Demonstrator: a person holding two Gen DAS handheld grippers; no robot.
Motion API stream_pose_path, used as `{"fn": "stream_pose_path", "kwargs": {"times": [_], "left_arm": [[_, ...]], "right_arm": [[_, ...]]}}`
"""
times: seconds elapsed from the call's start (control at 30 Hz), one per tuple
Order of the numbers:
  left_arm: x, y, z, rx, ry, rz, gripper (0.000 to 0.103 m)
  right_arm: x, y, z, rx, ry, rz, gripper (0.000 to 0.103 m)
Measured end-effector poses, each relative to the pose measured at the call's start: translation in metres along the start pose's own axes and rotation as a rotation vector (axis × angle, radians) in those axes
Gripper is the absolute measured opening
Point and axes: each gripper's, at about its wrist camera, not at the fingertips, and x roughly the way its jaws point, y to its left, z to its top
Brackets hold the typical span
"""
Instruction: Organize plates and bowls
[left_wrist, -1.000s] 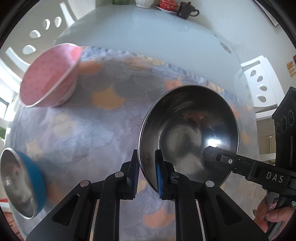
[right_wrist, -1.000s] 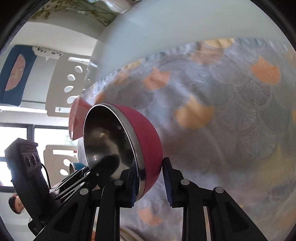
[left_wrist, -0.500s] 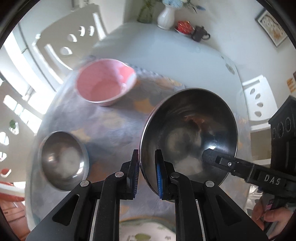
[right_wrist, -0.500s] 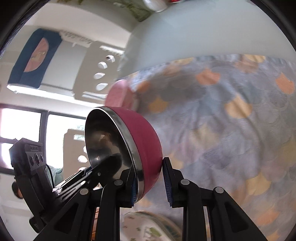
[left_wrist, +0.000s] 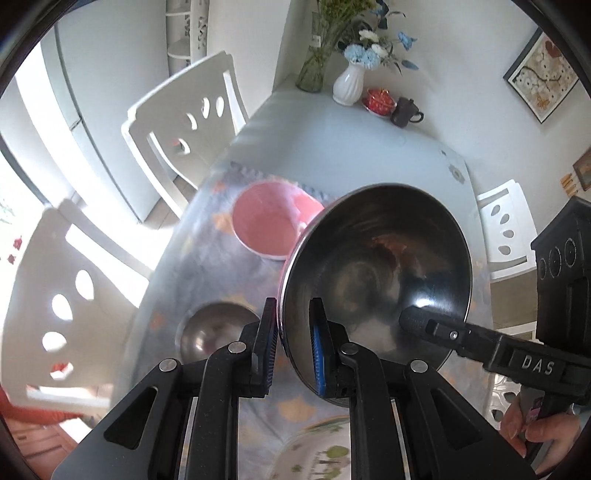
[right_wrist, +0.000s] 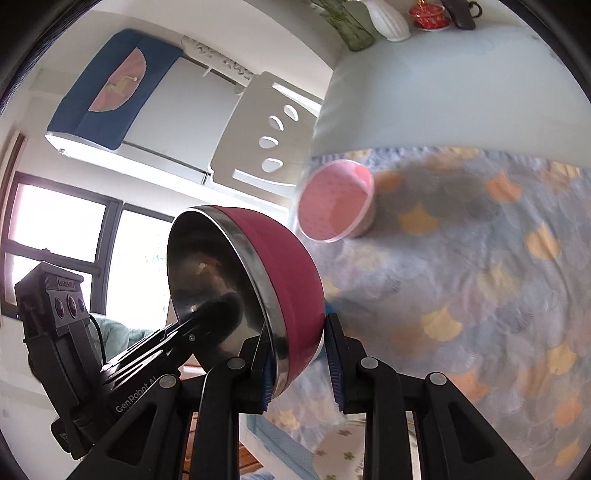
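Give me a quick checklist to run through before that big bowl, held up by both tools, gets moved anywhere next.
1. Left tool clamped on the rim of the dark red, steel-lined bowl: ok.
2. Right tool clamped on the opposite rim: ok.
3. Bowl lifted off the grey patterned tablecloth: ok.
4. Bowl level: not ok, it looks tilted steeply.
5. Bowl empty: ok, only reflections inside.
6. Pink ceramic bowl and small steel bowl clear of the carried bowl: ok, both sit on the cloth, apart from it.
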Motion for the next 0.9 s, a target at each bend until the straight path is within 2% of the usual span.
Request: {"fn": "stream_pose_path", "kwargs": {"times": [0.13,0.37,0.53,0.77,0.9], "left_arm": [[-0.005,0.026,0.022,0.009,-0.008,-0.033,0.013],[0.021,0.063,0.052,0.045,0.027,-0.067,0.013],[0.057,0.079,0.067,0.035,0.068,-0.106,0.013],[0.099,0.084,0.082,0.037,0.090,-0.146,0.013],[0.130,0.084,0.086,0.026,0.115,-0.166,0.013]], "right_arm": [[0.015,0.028,0.010,0.003,-0.004,-0.027,0.024],[0.043,0.058,0.035,0.020,-0.044,-0.100,0.024],[0.070,0.048,0.052,0.074,-0.042,-0.150,0.024],[0.097,0.014,0.070,0.171,-0.046,-0.145,0.024],[0.112,0.000,0.079,0.192,-0.047,-0.188,0.024]]}}
